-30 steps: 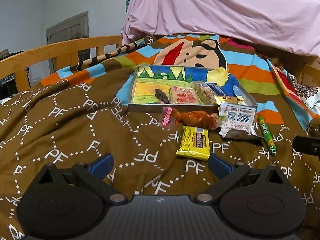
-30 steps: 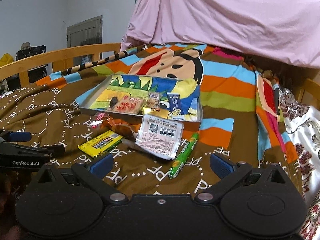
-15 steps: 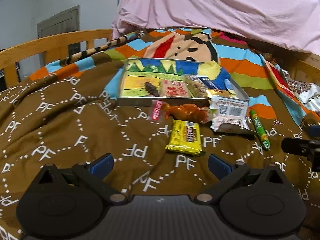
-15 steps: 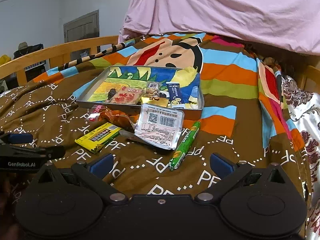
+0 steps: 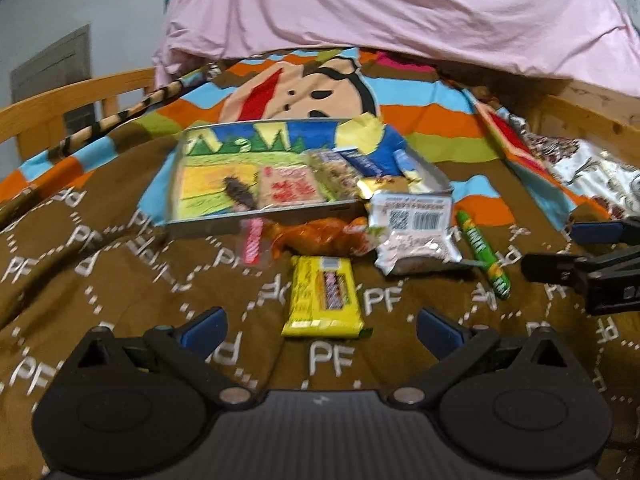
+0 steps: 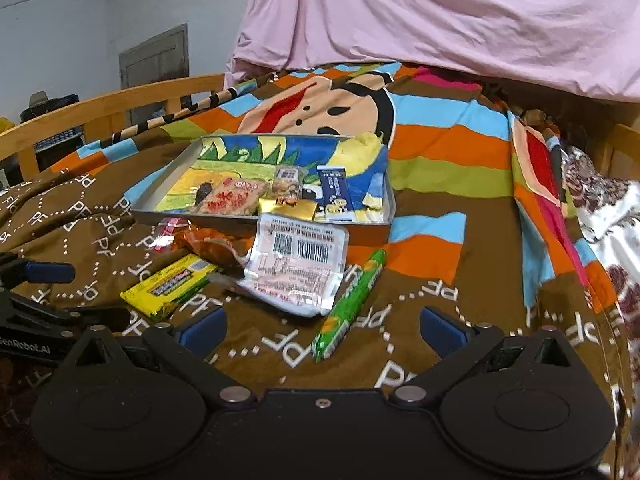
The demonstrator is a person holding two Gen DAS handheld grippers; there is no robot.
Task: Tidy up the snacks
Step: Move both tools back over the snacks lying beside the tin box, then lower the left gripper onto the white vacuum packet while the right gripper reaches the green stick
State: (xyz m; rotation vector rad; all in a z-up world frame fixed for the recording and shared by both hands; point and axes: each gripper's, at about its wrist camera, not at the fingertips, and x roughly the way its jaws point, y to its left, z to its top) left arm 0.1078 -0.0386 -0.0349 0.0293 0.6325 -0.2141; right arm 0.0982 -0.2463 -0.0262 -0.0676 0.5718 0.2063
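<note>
The snacks you are sorting are lying partly inside and partly in front of the shallow metal tray (image 5: 304,216) that is sitting on the brown patterned blanket (image 5: 120,280). A yellow packet (image 5: 323,296) is lying flat on the blanket nearest your left gripper (image 5: 320,324), whose jaws are standing wide apart and gripping nothing, the packet sitting just ahead of the gap between them. Beyond it an orange wrapper (image 5: 320,236) and a small pink candy (image 5: 253,240) are resting against the tray's front wall, and a silver pouch with a barcode (image 5: 416,232) is leaning over the tray's front right corner. A green stick snack (image 6: 352,300) is lying just beside that pouch, pointing toward your right gripper (image 6: 322,326), which is also spread open and empty, hovering over the blanket. Inside the tray, a red-printed cracker pack (image 6: 234,200), a dark blue packet (image 6: 336,192) and a gold wrapper (image 6: 286,206) are crowding its near end. A pink sheet (image 6: 440,12) is draping over the bed behind.
</note>
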